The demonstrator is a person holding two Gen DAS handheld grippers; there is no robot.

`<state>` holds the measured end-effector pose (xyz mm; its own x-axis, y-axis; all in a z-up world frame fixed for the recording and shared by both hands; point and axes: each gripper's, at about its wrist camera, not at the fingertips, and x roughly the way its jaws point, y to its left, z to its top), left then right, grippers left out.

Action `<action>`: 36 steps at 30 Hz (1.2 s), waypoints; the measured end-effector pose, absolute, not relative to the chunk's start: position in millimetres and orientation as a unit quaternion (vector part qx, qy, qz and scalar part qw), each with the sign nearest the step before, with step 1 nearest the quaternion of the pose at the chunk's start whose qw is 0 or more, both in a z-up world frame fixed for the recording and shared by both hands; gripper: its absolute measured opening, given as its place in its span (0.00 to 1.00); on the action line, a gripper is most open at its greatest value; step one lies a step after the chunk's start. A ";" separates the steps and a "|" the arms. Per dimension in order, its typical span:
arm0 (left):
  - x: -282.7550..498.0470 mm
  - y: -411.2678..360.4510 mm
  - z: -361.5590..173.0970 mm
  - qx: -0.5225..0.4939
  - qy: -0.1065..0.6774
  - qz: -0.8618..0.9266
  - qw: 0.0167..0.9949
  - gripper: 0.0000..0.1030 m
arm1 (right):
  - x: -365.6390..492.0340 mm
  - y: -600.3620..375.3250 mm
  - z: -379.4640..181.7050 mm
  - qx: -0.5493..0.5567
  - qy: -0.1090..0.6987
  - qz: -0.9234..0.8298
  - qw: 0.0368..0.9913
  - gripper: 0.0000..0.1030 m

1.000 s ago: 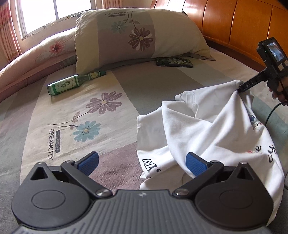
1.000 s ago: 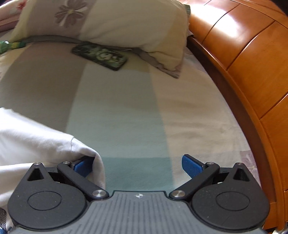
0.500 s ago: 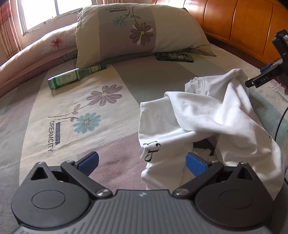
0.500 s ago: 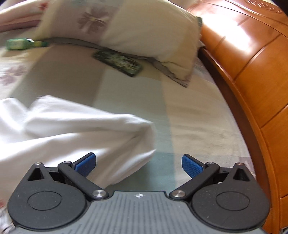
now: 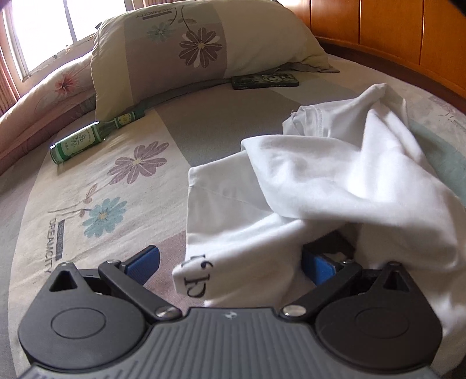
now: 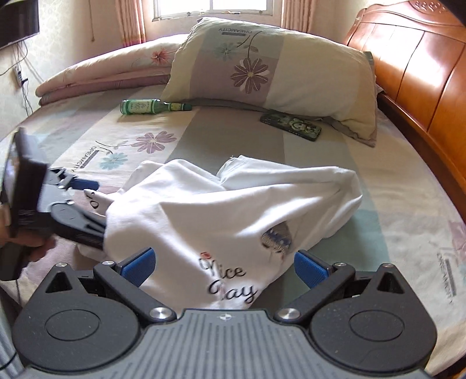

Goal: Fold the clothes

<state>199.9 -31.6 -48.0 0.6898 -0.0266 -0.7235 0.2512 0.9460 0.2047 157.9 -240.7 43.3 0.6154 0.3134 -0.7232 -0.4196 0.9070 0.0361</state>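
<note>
White cotton is seen in one crumpled heap: a single white T-shirt with black script lettering [image 6: 230, 210] is spread across the near middle of the floral-printed bed sheet [image 6: 238, 137]. Two grippers are counted. The left gripper [image 5: 233, 262] is pushed against the near left edge of the shirt, its two blue-padded fingers [image 5: 142, 261] held wide apart, with a lettered fold lying between them and cloth draped over the right one. The right gripper [image 6: 222, 263] is held at the near side of the heap, its two blue pads equally spread, the printed front of the shirt lying between them unclamped. In the right wrist view a hand [image 6: 35, 247] is partly seen at the left, wrapped around the left tool's handle.

One green glass bottle [image 6: 145, 106] is laid on its side at the far left. One dark phone with a cartoon case [image 6: 291, 126] is laid flat, just beside one flowered pillow [image 6: 276, 67] at the far side. One folded pink quilt [image 6: 102, 75] is stacked far left, beneath one window [image 6: 214, 7]. One curved wooden headboard [image 6: 422, 81] is seen along the right.
</note>
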 end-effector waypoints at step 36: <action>222.8 152.8 -32.6 0.015 0.415 0.142 0.899 0.99 | 145.3 -241.4 24.6 -0.047 0.404 0.181 0.895 1.00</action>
<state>222.8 152.8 -32.6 0.6155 0.2682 -0.7411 -0.2440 0.9590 0.1444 145.3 -241.4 24.6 0.6074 0.2867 -0.7408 -0.3629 0.9298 0.0623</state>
